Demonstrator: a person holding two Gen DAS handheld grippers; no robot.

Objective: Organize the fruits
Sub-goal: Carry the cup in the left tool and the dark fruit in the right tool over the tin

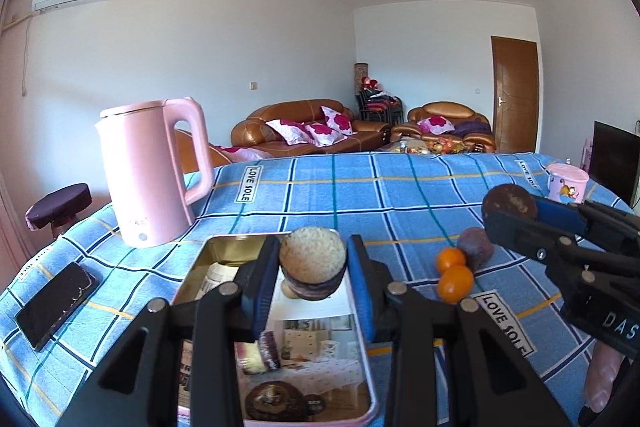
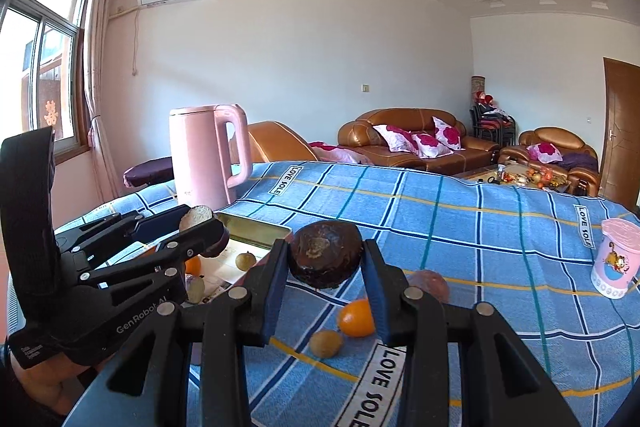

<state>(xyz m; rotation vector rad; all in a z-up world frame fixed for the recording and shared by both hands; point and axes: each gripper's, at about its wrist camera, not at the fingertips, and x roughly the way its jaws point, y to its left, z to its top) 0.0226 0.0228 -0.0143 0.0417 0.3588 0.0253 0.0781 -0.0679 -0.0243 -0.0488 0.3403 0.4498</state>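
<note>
The left tool (image 1: pixel 313 269) grips a pale, rough-skinned fruit (image 1: pixel 313 254) between its blue pads, held directly above the open tin tray (image 1: pixel 224 247), so the drop lies straight down; this hand is plainly the nearer one to the tray. The right tool (image 2: pixel 325 261) clamps a dark brown fruit (image 2: pixel 326 253) and hangs off to the right of the tray, over the loose fruit, so it would have to travel leftward to reach it. Still lying on the surface (image 1: pixel 360 195) are two oranges (image 1: pixel 454 273), a purple fruit (image 1: pixel 475 245) just behind them and a small brownish fruit (image 2: pixel 326 343). A few pieces already sit in the tray. The surface wears a blue checked cloth and carries a pink kettle (image 1: pixel 154 171), a phone (image 1: pixel 56 303) and a pink cup (image 1: pixel 567 183). Brown sofas (image 1: pixel 304 127) and a door (image 1: pixel 515 93) stand beyond.
</note>
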